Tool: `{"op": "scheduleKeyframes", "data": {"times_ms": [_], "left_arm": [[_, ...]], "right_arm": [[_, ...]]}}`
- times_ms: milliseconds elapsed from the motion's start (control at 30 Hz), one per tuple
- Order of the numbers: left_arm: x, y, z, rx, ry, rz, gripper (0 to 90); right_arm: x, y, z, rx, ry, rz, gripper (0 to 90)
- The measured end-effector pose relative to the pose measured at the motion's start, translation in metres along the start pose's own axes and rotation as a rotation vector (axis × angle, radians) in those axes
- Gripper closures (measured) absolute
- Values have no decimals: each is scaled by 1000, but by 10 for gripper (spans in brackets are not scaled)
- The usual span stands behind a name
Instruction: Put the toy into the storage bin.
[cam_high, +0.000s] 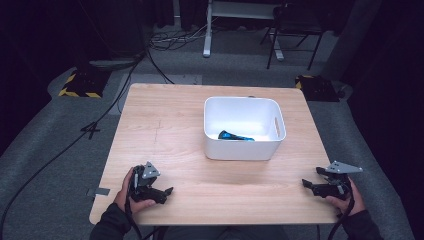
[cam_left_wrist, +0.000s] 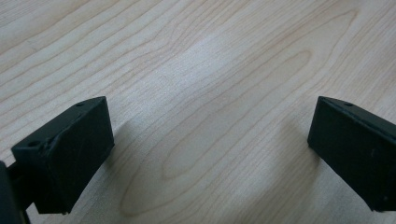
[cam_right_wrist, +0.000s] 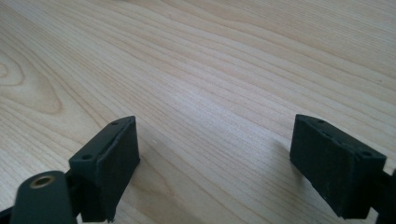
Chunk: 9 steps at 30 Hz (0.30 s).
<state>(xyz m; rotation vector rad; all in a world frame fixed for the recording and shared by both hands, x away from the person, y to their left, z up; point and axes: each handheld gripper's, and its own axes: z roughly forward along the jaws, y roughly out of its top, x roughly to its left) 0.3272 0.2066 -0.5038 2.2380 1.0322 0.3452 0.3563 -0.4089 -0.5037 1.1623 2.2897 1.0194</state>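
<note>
Both grippers rest low at the near table (cam_high: 200, 195) edge: left gripper (cam_high: 167, 191) and right gripper (cam_high: 306, 184), jaws spread, pinching nothing. 1 blue object (cam_high: 235, 136) lies inside 1 white bin (cam_high: 243, 150), well apart from both. Judged risk: reaching in steeply could knock the bin's rim and shove it, or the grip could slip. Count: 2 grippers, 1 bin, 1 object.

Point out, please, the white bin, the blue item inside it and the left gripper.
white bin (cam_high: 240, 148), high view, on its front wall.
blue item (cam_high: 236, 136), high view, on its middle.
left gripper (cam_high: 167, 192), high view, between its fingertips.
</note>
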Motion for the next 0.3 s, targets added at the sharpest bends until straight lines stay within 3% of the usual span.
{"op": "scheduleKeyframes", "data": {"times_ms": [300], "left_arm": [[0,0,0,-1,4,-3,4]], "right_arm": [[0,0,0,3,-1,-2,159]]}}
